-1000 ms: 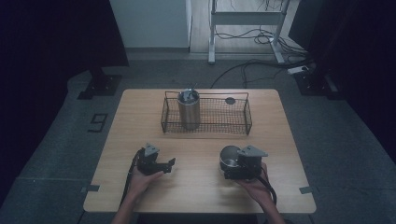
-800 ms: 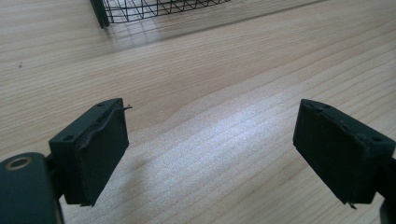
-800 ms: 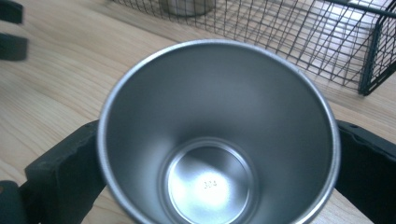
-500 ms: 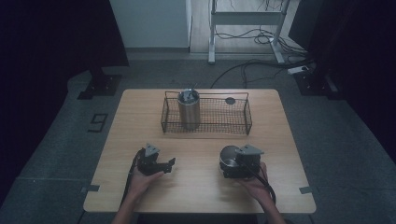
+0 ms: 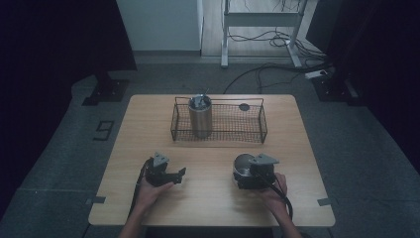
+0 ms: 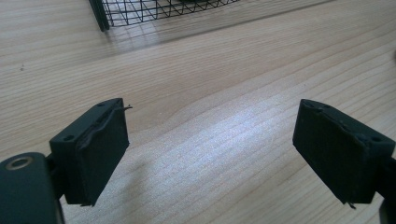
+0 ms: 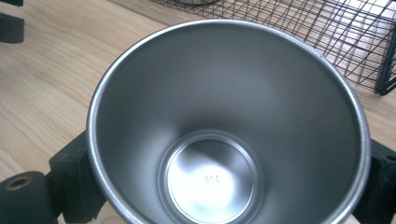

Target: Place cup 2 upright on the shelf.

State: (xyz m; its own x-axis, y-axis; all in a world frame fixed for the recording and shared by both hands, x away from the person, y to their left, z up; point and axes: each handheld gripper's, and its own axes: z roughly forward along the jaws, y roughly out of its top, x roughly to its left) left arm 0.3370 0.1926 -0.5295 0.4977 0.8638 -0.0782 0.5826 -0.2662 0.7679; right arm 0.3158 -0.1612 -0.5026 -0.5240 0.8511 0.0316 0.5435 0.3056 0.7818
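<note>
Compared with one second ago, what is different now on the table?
The right gripper has just been closing its jaws around the steel cup, which stands between them. The left gripper, open over bare wood, and the wire basket with its tall tumbler are unchanged.

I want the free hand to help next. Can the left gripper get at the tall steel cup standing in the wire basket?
Probably yes. The left gripper is open with nothing between its jaws, bare table lies ahead, and the tall steel cup stands upright in the open-topped wire basket. The basket wall blocks a level approach, so it should come from above.
</note>
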